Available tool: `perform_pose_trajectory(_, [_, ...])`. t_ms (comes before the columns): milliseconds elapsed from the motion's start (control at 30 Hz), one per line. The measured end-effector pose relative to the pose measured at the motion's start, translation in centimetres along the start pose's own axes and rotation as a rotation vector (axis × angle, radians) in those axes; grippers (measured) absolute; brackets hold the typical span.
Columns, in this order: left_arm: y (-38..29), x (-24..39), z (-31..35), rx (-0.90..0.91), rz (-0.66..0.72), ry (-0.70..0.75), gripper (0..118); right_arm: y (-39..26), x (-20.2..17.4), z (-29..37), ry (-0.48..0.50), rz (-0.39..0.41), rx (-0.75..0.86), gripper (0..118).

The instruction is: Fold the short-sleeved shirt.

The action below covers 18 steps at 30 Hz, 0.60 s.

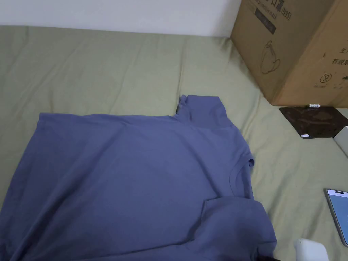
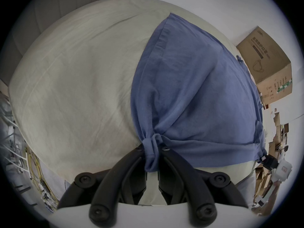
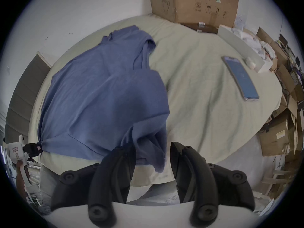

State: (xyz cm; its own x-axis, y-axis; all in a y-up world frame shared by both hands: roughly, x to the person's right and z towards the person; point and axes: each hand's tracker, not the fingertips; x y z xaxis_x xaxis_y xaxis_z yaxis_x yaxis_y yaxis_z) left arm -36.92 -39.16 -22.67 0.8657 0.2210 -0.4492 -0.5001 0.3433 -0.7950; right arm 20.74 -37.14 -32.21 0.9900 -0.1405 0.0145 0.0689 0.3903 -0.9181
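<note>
The blue-violet short-sleeved cotton shirt lies spread across the pale green bed sheet, reaching to the near edge of the bed, collar toward the right side and both sleeves showing on that side. Over at the left gripper, the black jaws are pinched tight on a bunched corner of the shirt's hem, the cloth gathered into a knot-like wad between them and a fold hanging down past the tips. From that corner the hem runs taut along the near edge of the bed. The right gripper has its jaws standing apart, and the near sleeve's fabric droops into the gap between them; the left jaw touches the cloth, the right one stands clear of it. In the right gripper view, the left gripper sits far off at the shirt's other near corner, held in a hand. A large brown cardboard box stands at the far right corner of the bed, with a flat dark pad just beside it. A smartphone with a lit blue screen rests near the right edge.
</note>
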Motion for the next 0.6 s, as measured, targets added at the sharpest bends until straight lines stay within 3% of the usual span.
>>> perform_pose_trajectory(100, [-0.4,0.2,0.2,0.017,0.005,0.008,11,-0.6,0.3,-1.0,0.021,-0.013,-0.015,33])
perform_pose_trajectory(133, [-0.7,0.5,0.5,0.022,0.008,0.008,11,-0.7,0.3,-1.0,0.024,-0.011,-0.002,25])
perform_pose_trajectory(167, [-0.7,0.6,0.6,0.027,0.016,0.009,11,-0.7,0.3,-0.8,0.026,-0.014,0.004,9])
perform_pose_trajectory(233, [-0.8,0.7,1.0,0.035,0.054,0.005,11,-1.0,0.9,-0.1,0.065,-0.068,0.022,8])
perform_pose_trajectory(400, [-0.2,0.1,3.6,0.084,0.101,-0.077,11,0.4,0.3,2.3,0.052,-0.027,0.047,8])
perform_pose_trajectory(600, [4.3,-0.9,5.0,0.167,0.143,-0.166,11,5.5,-1.0,5.2,0.104,0.008,0.17,8])
